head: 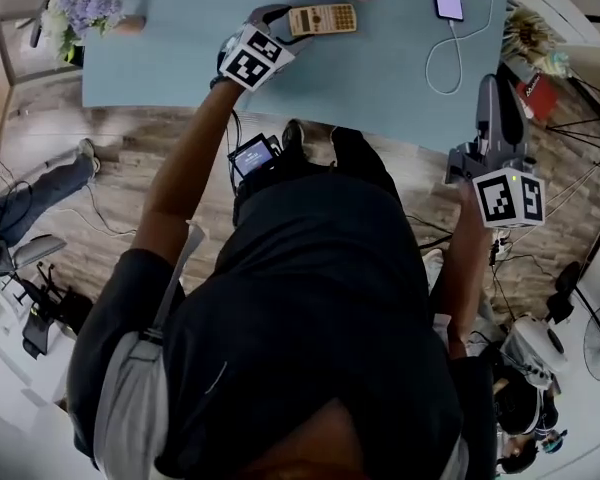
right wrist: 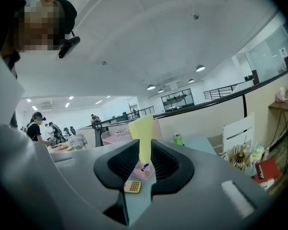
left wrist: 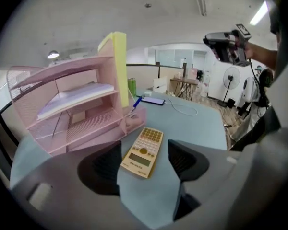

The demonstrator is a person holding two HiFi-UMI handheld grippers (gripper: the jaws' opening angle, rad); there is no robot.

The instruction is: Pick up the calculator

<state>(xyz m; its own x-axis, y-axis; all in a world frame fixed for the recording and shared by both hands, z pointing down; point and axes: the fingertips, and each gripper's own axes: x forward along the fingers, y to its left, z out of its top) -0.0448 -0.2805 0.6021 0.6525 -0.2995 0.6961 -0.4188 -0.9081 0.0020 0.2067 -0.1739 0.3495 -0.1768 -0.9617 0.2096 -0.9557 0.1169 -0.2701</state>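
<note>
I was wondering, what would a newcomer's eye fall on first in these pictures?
Probably the yellow calculator, lying flat on the pale blue table just in front of the pink desk organiser. The left gripper is poised at it, open jaws framing it without touching, while the right gripper is held shut off to the right, beyond the table's edge.
</note>
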